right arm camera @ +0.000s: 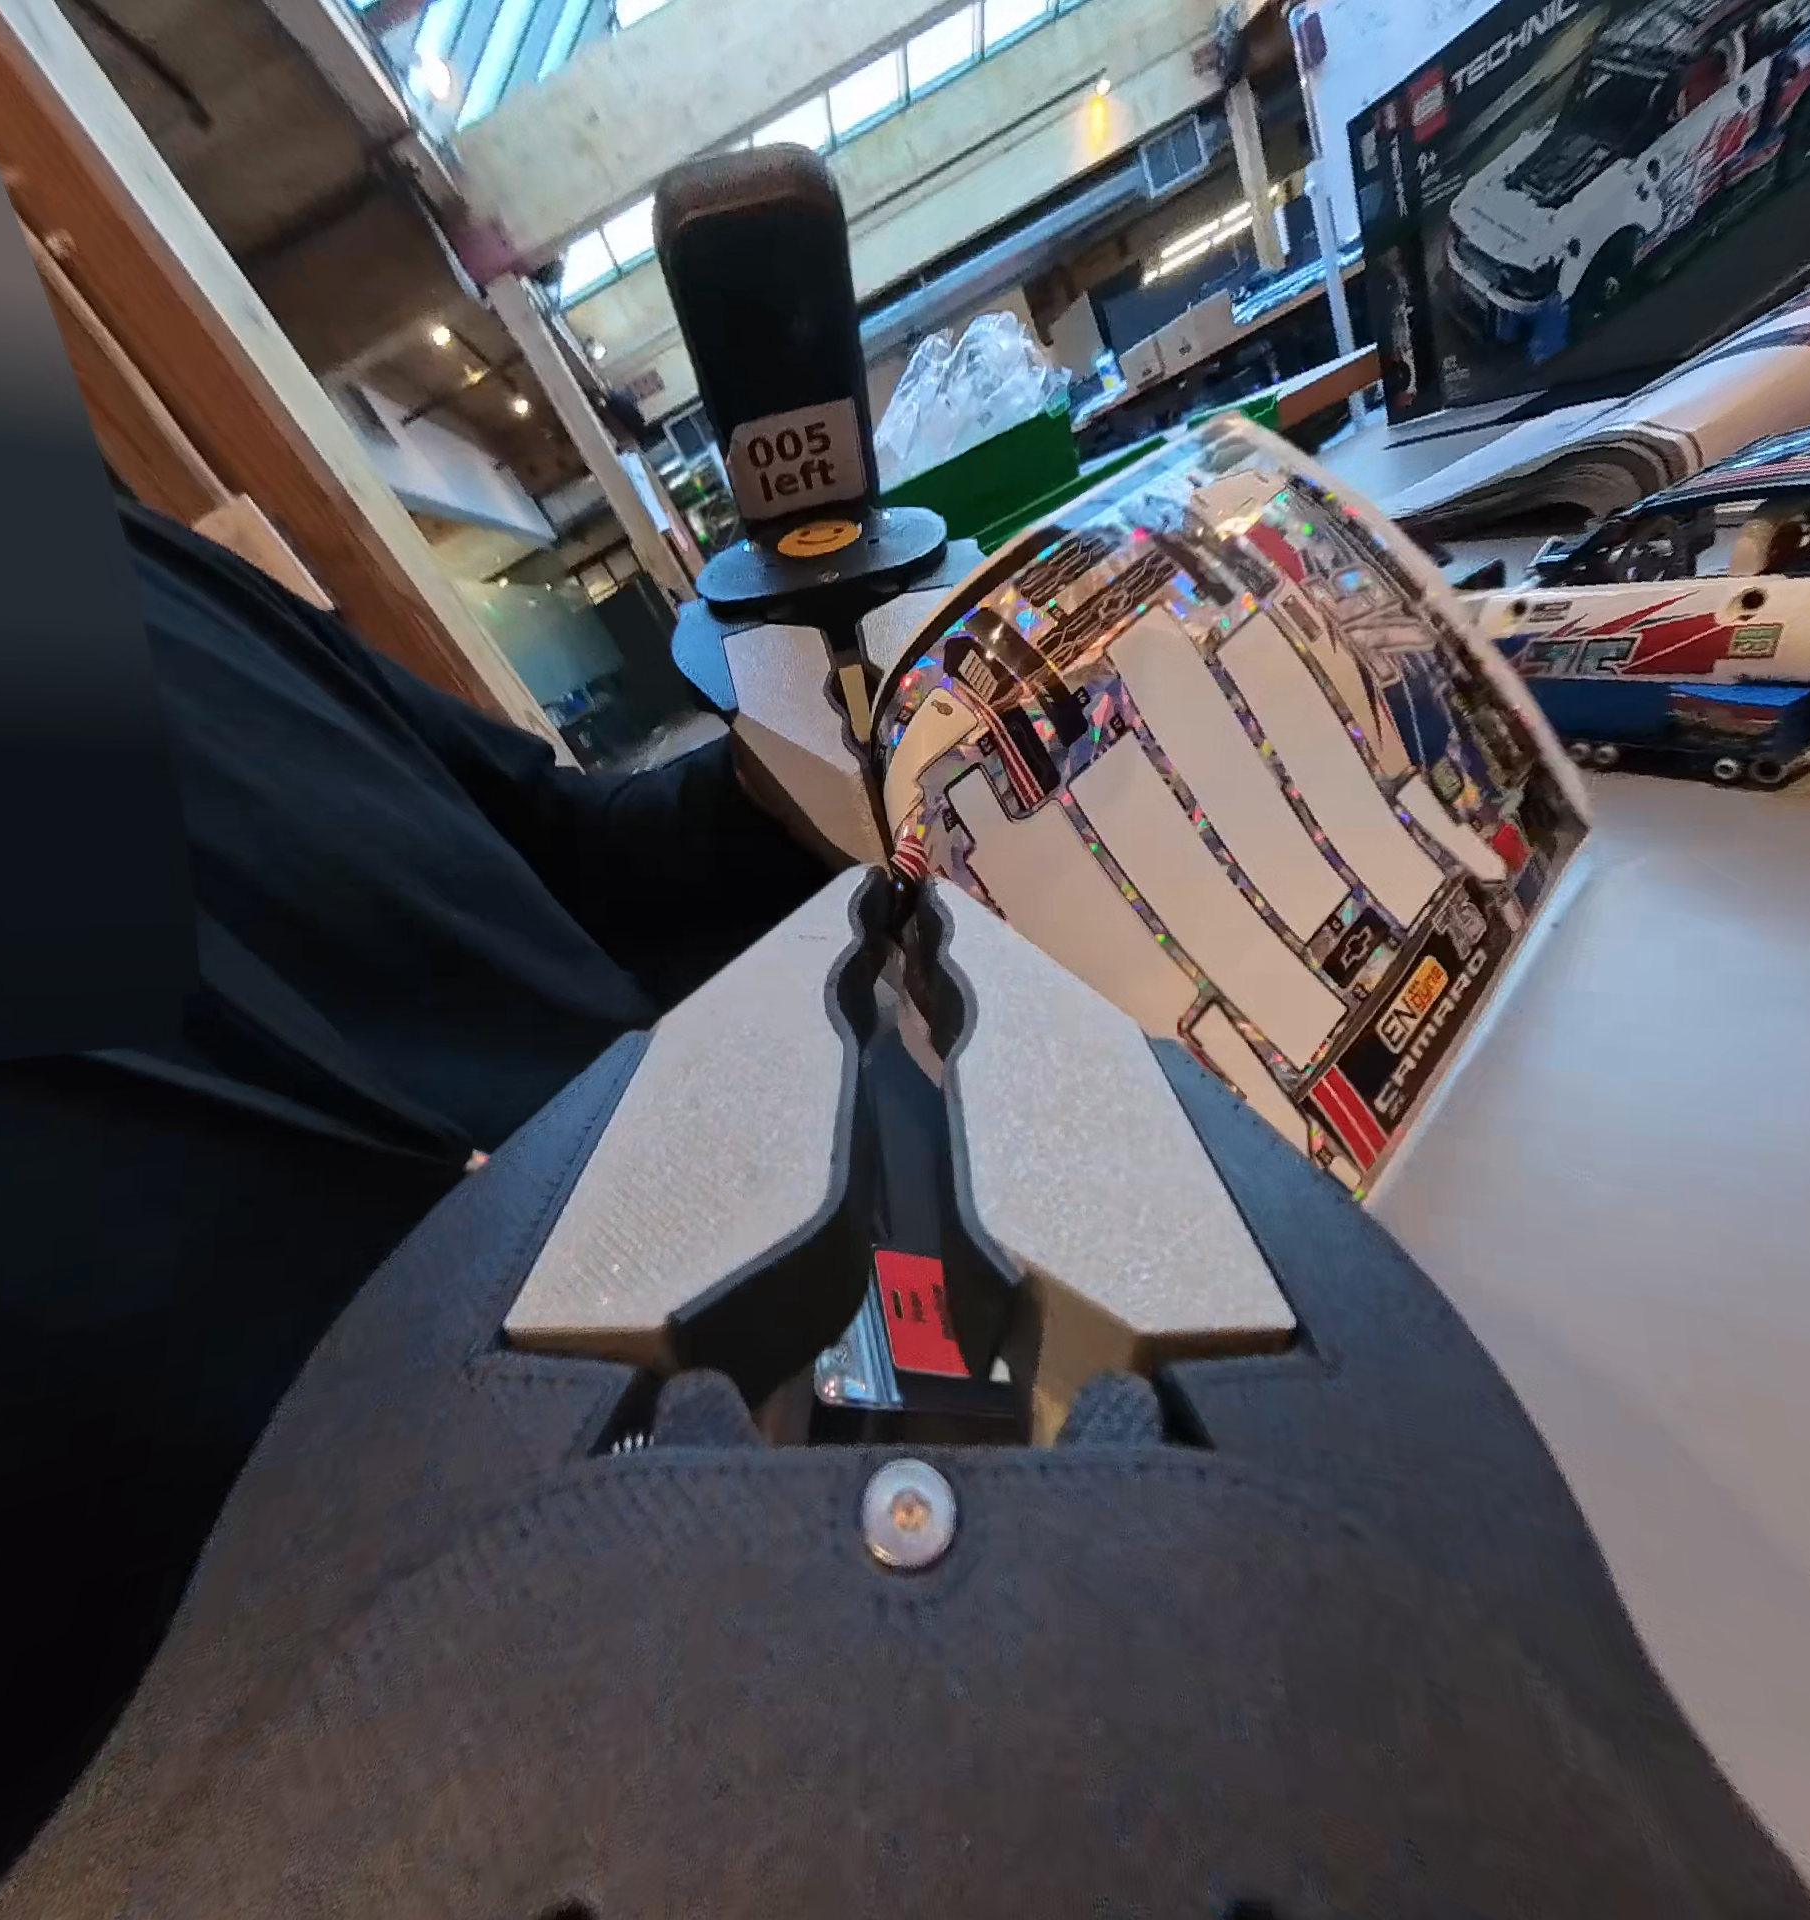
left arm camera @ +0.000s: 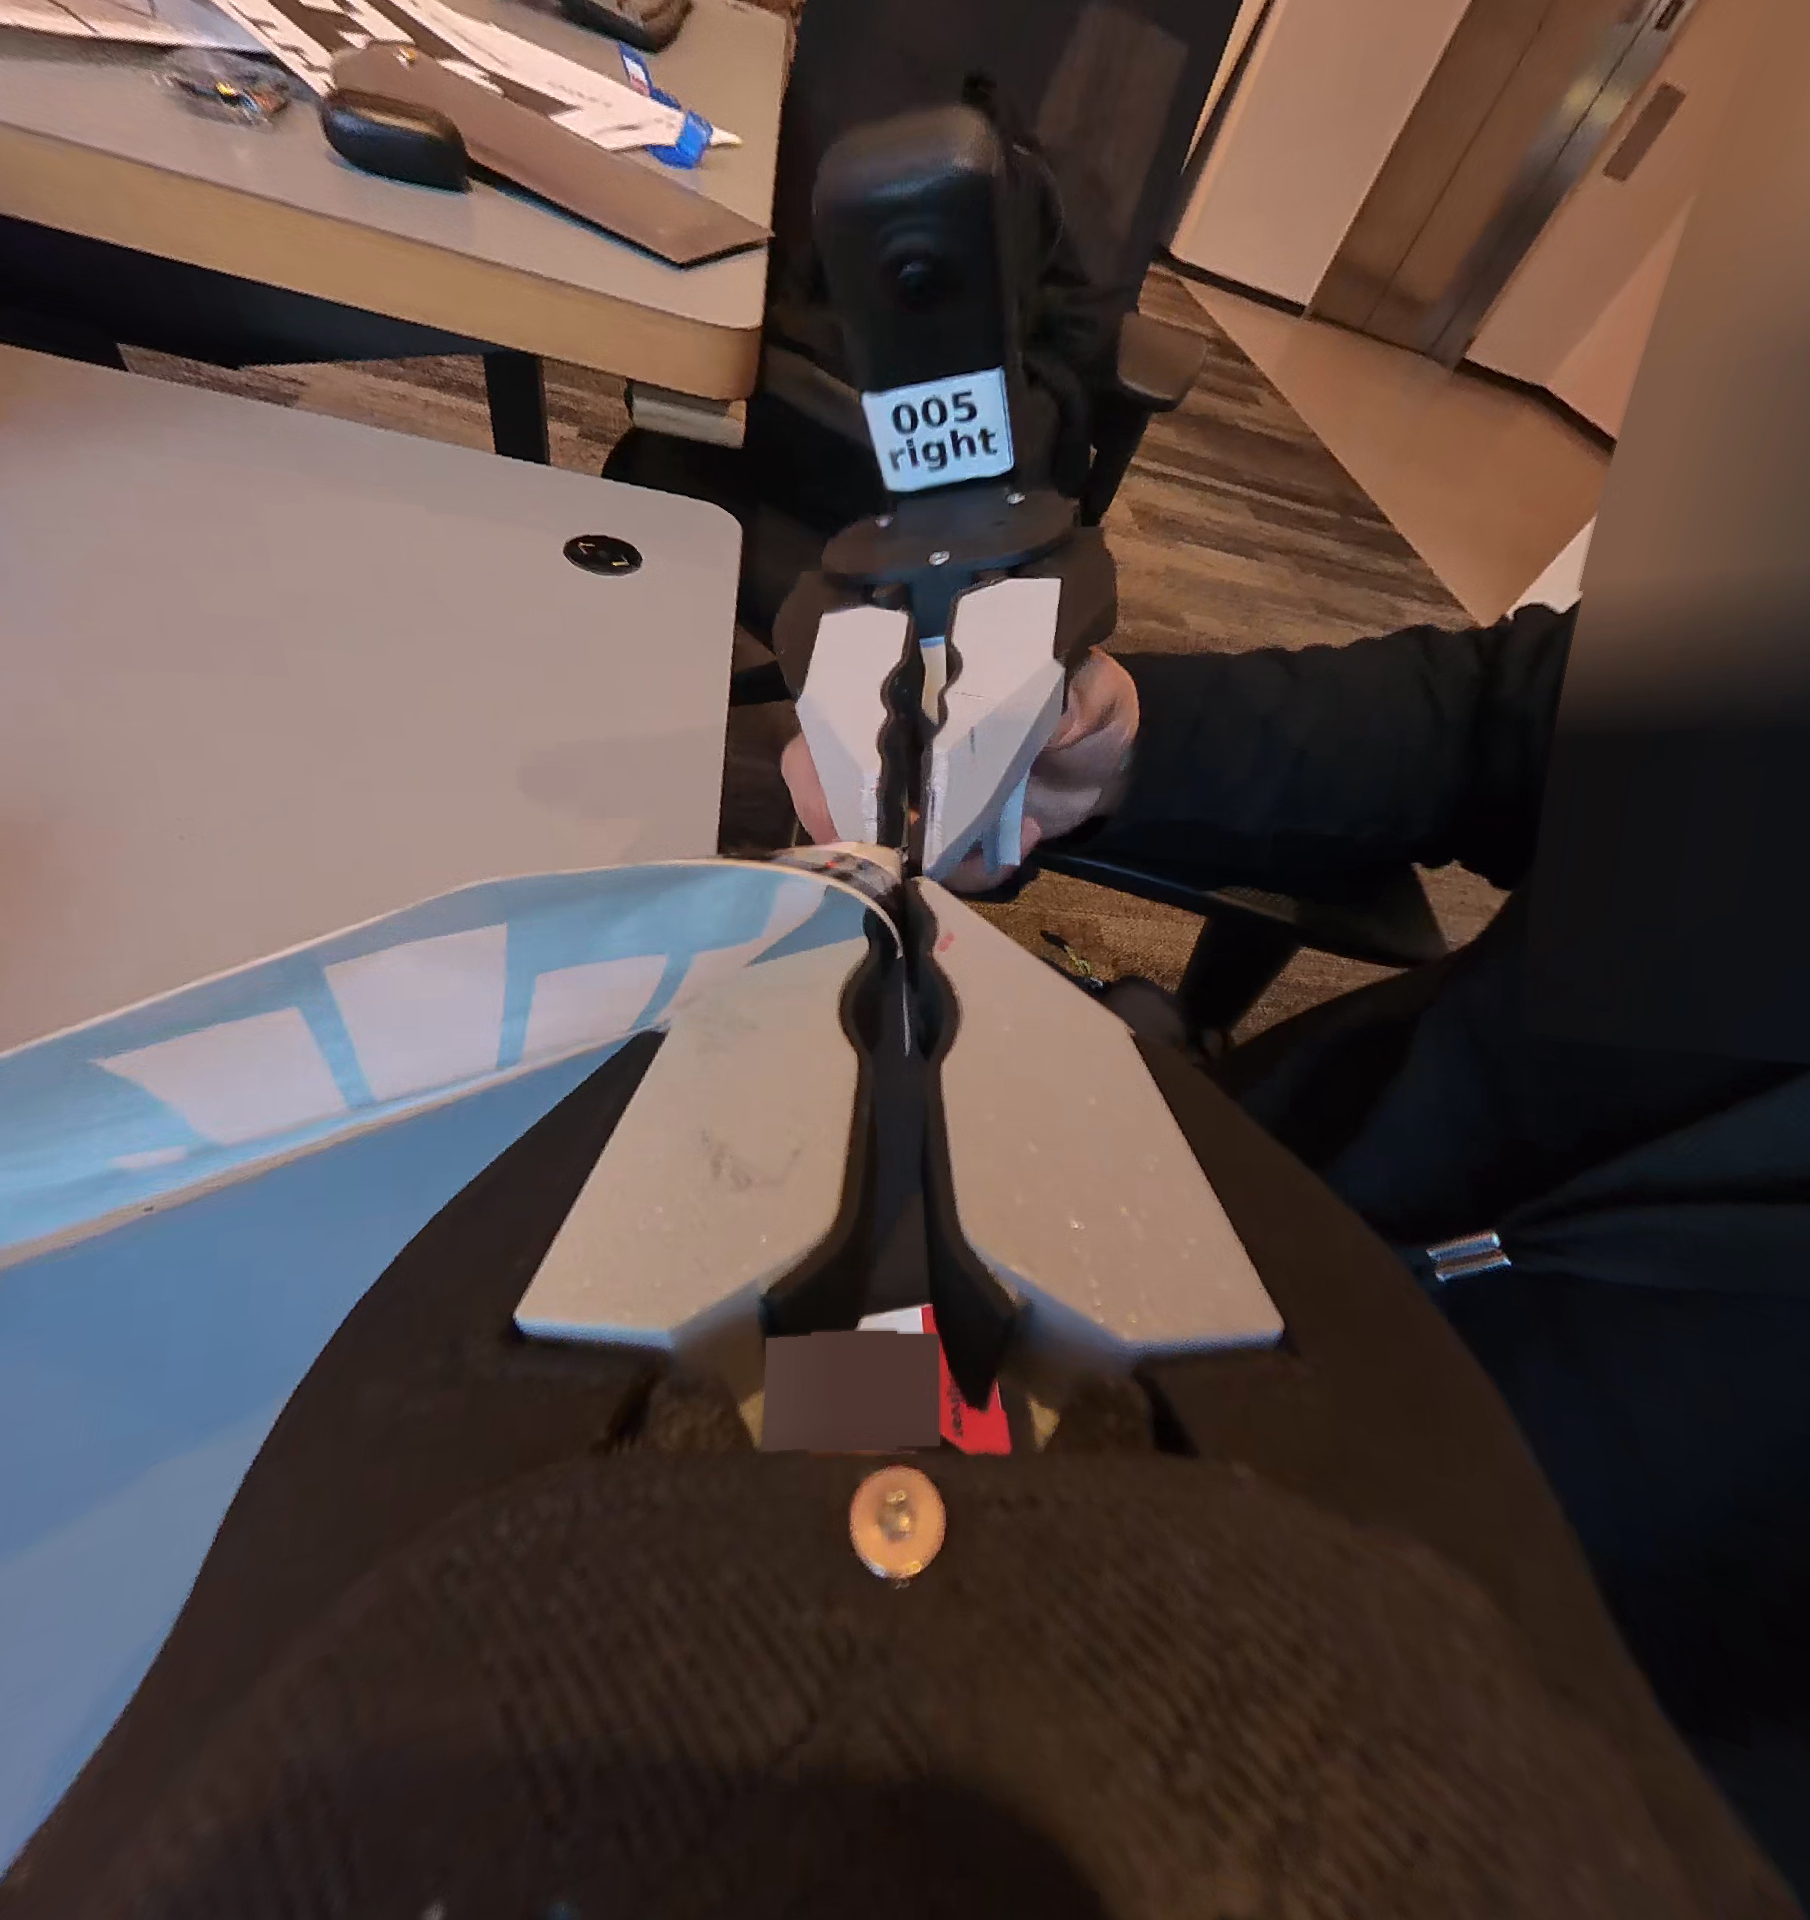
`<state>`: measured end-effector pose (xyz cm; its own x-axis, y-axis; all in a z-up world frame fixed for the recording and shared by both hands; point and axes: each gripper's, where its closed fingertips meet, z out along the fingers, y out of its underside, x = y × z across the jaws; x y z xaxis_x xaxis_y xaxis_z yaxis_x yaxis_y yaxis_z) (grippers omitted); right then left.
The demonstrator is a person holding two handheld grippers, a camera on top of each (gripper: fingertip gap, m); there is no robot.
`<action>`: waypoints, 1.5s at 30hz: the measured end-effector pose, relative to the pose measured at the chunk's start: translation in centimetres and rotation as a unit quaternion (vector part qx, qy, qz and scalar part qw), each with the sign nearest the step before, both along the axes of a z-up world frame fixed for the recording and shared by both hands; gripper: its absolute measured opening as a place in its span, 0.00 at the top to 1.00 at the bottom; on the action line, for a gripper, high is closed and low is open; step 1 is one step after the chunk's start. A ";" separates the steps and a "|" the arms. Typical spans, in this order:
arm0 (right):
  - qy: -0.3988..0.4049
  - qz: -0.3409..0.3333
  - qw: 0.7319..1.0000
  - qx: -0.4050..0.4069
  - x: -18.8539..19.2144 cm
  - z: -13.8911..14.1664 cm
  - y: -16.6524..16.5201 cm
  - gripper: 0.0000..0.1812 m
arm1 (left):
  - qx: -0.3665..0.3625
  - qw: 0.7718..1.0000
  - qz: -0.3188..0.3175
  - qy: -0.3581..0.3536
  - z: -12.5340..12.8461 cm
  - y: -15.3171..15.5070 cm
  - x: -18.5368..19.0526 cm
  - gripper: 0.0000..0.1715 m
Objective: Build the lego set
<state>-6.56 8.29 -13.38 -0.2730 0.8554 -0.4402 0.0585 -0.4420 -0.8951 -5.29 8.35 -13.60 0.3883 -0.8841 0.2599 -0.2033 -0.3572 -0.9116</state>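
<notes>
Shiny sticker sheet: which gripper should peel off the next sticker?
Probably the right gripper: it faces the curled, shiny printed sticker sheet's sticker side, while the left gripper, pinching the same corner, sees only its pale blue backing.

Grey-fingered black tool [left arm camera: 906, 883], dark sleeve [left arm camera: 1327, 727]

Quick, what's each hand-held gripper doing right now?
Left hand-held gripper: closed on the sticker sheet.
Right hand-held gripper: closed on the same sheet's corner.
</notes>
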 end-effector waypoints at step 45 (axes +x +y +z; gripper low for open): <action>-0.063 -0.124 0.989 0.055 0.8 -1.0 3.6 1.00 | -0.026 0.998 0.047 0.016 -2.0 1.5 -0.6 1.00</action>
